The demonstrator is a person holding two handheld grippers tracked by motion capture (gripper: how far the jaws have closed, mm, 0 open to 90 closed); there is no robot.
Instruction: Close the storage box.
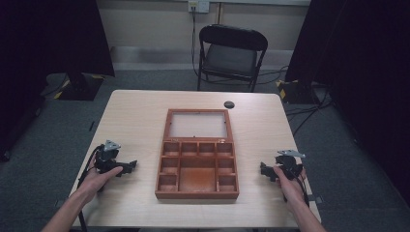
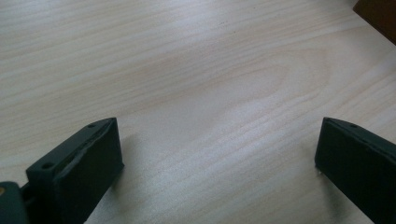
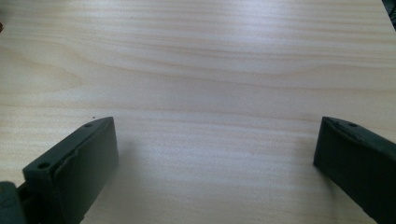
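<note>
Left gripper: I hold the left gripper (image 1: 129, 166) low on the table, jaws spread wide with nothing between them, pointing inward toward the box; I read this as a ready pose before any reach

Right gripper: the right gripper (image 1: 265, 171) mirrors it on the other side, jaws also wide apart and empty, aimed inward at the box

Jaws: black, blocky, matte pads with small screw holes near the tips; in both gripper views bare wood lies between them

Box: the wooden box (image 1: 197, 166) sits at the middle of the table between my two grippers, well apart from each; its lid (image 1: 197, 124) lies flat, opened away from me, so the compartments stay reachable from above

Box make: reddish-brown wood, square dividers, small cells around one larger cell, all empty as far as I see; the lid frames a pale panel

Table: the table (image 1: 135, 121) has a pale, smooth wood grain with a faint sheen

Beyond: a small dark round disc (image 1: 229, 104) lies near the far edge; a black folding chair (image 1: 232, 55) stands behind
</note>
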